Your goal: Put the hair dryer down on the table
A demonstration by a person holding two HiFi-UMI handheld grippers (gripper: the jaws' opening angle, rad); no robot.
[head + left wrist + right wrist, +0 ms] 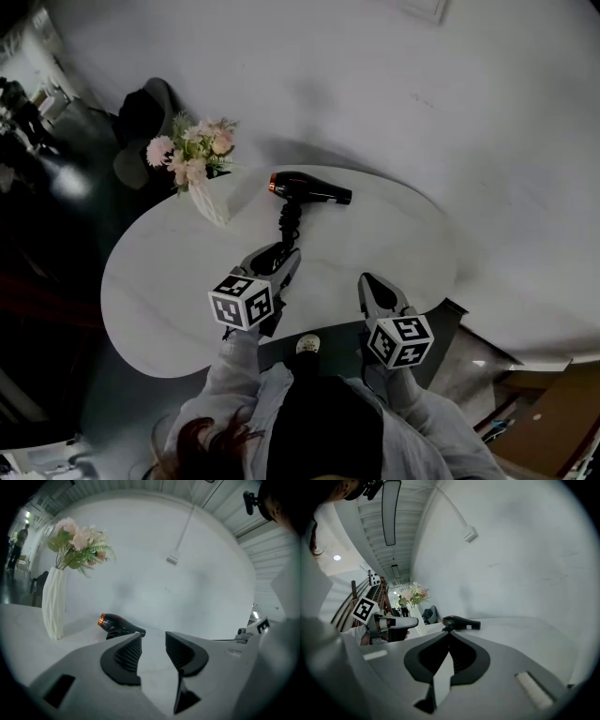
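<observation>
Your left gripper (284,255) has its two dark ribbed jaws standing apart with only bare tabletop between them, so it grips nothing; your right gripper (370,281) has its jaws pressed together at the tips, clenched on nothing. Each carries a white cube with black square markers at its rear. Both hover over the near edge of the smooth white rounded table (403,239), the left one just short of the hair dryer's handle, the right one well apart from it. The glossy black hair dryer with a copper-orange ring at one end (309,187) lies on its side on the table's far half, free of both grippers. Its barrel is the long axis and runs left to right across your view, the orange-ringed end toward the vase and the narrower end toward your right; the ridged handle points back at you, toward the left gripper. Near that orange end stands a white ribbed vase (211,202), tall and slightly flared, holding a bunch of pale pink flowers with green fronds (192,150); it sits near the dryer without touching it. Behind the vase, off the table, is a dark rounded chair (141,117). A plain matte white wall (422,94) rises close behind the table, with a thin white cord ending in a small box (172,559) running down it.
</observation>
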